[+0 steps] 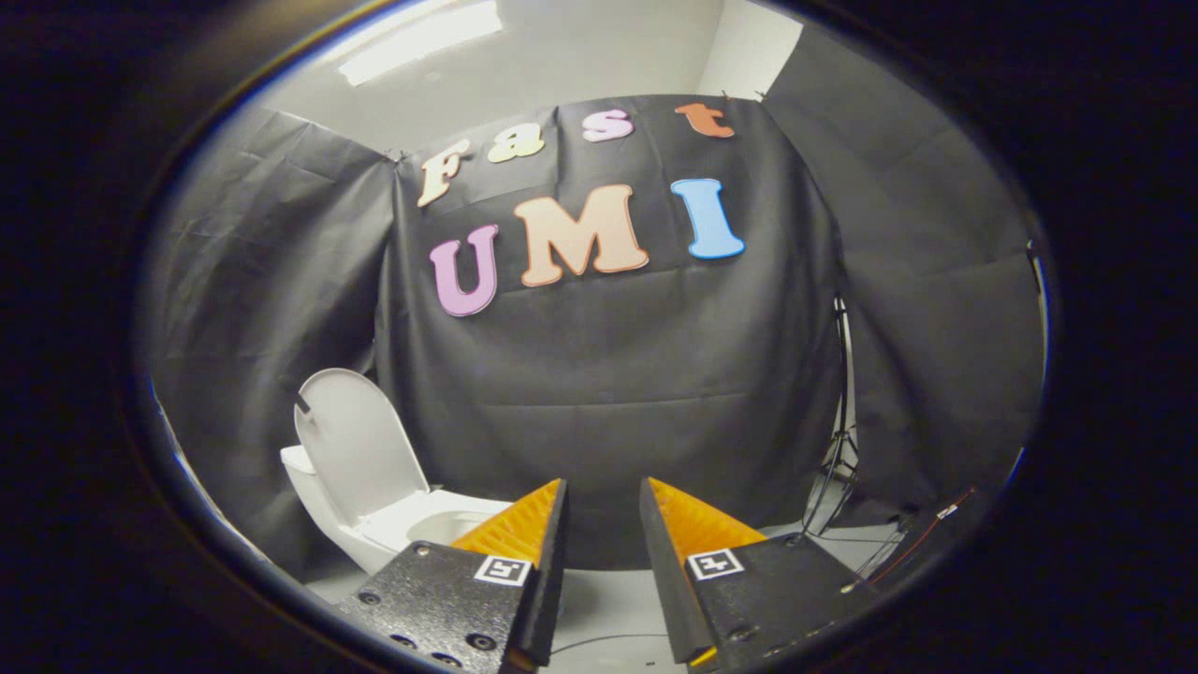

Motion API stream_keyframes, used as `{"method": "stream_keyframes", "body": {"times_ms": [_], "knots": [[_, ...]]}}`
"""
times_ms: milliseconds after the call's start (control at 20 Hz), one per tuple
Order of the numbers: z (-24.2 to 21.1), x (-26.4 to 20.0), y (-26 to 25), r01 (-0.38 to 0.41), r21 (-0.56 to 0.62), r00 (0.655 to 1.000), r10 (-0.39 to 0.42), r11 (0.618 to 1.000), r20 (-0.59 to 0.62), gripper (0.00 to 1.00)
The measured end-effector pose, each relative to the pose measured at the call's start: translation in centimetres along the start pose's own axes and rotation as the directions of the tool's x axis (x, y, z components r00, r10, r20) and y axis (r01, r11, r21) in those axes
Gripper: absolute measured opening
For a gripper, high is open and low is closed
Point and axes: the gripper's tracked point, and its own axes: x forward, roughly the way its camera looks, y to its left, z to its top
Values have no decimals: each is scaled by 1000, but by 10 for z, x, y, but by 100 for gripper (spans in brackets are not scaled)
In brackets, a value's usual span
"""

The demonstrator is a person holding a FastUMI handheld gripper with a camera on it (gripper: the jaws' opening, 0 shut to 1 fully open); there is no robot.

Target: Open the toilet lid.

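gripper view: the tongs hang in open air, their two fingers parted with a clear gap between them and nothing held in that gap. the toilet stands well beyond the fingers and off to the left of them, against the black cloth wall. the toilet lid is already raised, standing upright and leaning back toward the tank, and the bowl opening shows just past the left finger's tip. a pale floor runs between and ahead of the fingers. beyond the right finger, a thin stand with dangling cables sits near the cloth.
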Motion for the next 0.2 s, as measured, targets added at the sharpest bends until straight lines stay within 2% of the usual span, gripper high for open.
{"method": "stream_keyframes", "body": {"times_ms": [50, 150, 200], "knots": [[-7, -3, 0, 3, -32, 999, -4, 999, -44, 49], [-5, -4, 2, 2, -87, 998, -7, 996, -56, 49], [-2, -5, 2, 0, -60, 999, -3, 998, -45, 49]]}}
